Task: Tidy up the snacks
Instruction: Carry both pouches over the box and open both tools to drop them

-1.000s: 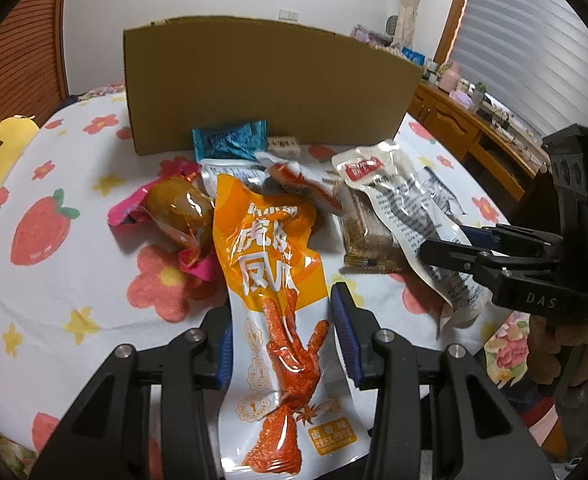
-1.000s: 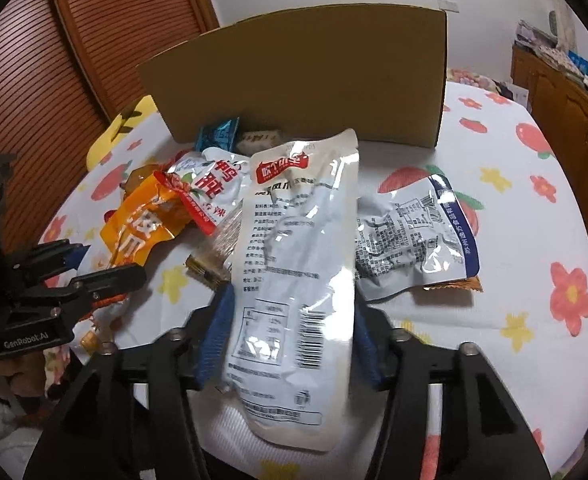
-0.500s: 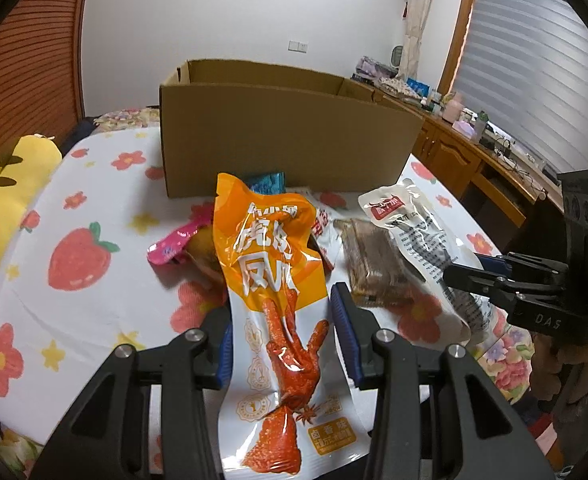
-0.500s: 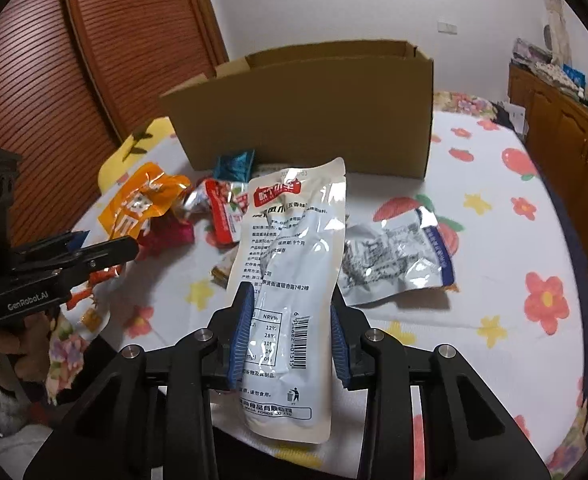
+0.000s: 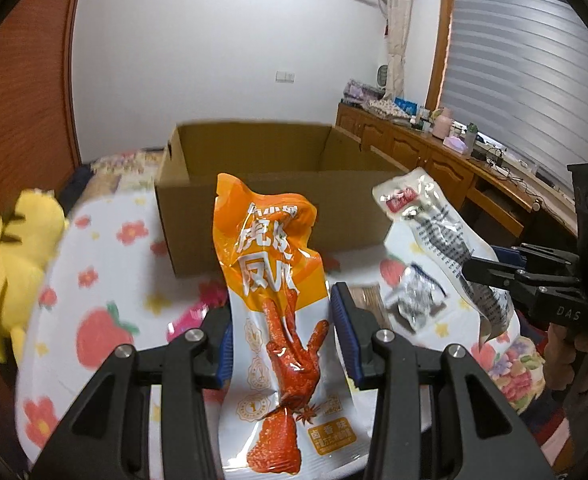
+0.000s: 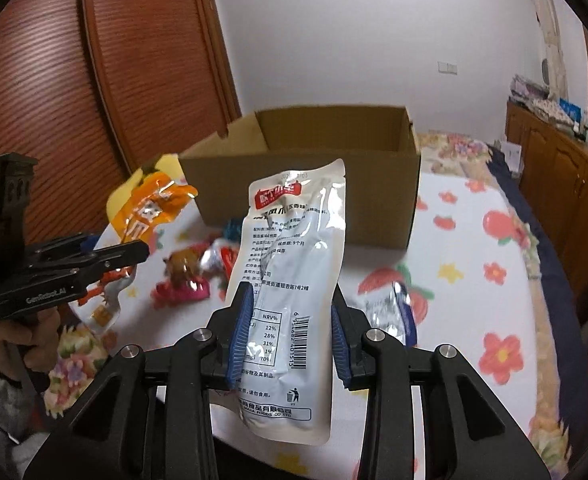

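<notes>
Left claw (image 5: 279, 344) pinches your orange pack (image 5: 271, 280) | right claw (image 6: 287, 336) pinches white pack (image 6: 289, 280) | both upright, long axes toward open box (image 6: 334, 152) straight ahead at bed's far edge.

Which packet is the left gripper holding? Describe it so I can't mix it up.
In front of the open cardboard box, the left gripper clamps the orange packet. It shows a red chicken foot and white lettering, unlike the silvery-white packet in the right gripper.
</notes>
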A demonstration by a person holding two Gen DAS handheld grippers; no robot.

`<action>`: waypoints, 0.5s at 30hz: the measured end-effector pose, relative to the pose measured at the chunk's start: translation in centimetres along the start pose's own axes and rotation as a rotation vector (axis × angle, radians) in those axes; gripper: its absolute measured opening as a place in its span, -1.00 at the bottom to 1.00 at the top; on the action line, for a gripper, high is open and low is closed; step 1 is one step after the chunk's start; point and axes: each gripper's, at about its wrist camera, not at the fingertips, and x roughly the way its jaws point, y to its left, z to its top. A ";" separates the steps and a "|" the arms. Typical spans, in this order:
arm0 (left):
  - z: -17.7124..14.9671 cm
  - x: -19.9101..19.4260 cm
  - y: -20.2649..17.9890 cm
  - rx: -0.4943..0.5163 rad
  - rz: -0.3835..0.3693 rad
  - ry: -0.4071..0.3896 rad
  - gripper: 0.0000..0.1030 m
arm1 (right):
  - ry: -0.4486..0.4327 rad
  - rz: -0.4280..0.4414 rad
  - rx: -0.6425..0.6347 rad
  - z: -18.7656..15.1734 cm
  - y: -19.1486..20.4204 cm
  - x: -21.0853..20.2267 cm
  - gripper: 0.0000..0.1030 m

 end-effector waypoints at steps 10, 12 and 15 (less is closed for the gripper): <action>6.3 0.7 1.6 0.043 0.018 -0.069 -0.20 | -0.068 -0.066 -0.057 5.0 -0.9 -0.4 -0.32; 7.4 1.4 2.0 0.044 0.026 -0.071 -0.20 | -0.078 -0.079 -0.062 6.3 -1.3 0.0 -0.32; 8.9 2.8 2.5 0.052 0.043 -0.068 -0.20 | -0.086 -0.089 -0.065 7.9 -2.2 1.0 -0.32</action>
